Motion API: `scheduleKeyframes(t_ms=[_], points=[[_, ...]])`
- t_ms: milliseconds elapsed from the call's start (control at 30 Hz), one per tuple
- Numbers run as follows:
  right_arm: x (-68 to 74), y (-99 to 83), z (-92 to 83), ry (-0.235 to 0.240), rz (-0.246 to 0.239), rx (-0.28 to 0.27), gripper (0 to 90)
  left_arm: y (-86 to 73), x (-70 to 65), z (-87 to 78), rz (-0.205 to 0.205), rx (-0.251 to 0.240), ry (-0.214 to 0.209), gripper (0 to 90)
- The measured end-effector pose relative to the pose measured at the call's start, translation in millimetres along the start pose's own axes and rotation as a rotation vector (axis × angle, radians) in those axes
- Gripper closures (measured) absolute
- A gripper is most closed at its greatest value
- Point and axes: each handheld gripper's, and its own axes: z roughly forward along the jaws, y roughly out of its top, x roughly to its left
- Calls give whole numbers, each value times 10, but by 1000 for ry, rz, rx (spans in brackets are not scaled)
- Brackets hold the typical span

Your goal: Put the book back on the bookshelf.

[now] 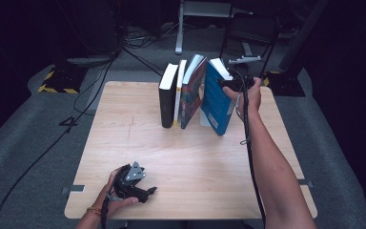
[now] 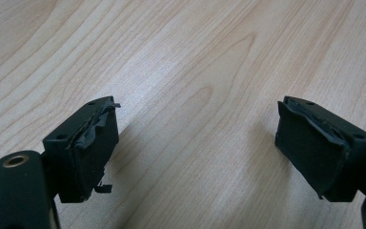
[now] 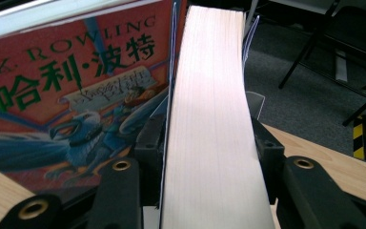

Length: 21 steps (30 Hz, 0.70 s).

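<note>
Several books stand in a row at the back of the wooden table [image 1: 195, 157]: a black book [image 1: 167, 100], a thin white one [image 1: 178, 93], a red illustrated book [image 1: 194, 93] and a blue book [image 1: 217, 102] that leans to the right. My right gripper [image 1: 228, 82] holds the top of the blue book. In the right gripper view both jaws press on the sides of its pale page block [image 3: 209, 119], with the red illustrated cover [image 3: 66, 95] just to the left. My left gripper [image 1: 148, 192] rests near the table's front left, its jaws [image 2: 195, 148] wide apart over bare wood.
A clear bookend [image 1: 204, 119] stands between the red and blue books. Behind the table are a black folding chair [image 1: 250, 33], floor cables [image 1: 100, 81] and a stand base with yellow-black tape [image 1: 57, 78]. The table's back edge lies just behind the books.
</note>
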Motion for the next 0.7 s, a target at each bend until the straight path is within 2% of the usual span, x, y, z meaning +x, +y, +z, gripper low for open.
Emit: scheduleKeyframes(t_ms=[333, 700], points=[[26, -54, -58, -1, -33, 15, 558, 1, -1, 2, 0, 0, -1, 144], [51, -85, -105, 8, -38, 29, 525, 1, -1, 2, 0, 0, -1, 144]])
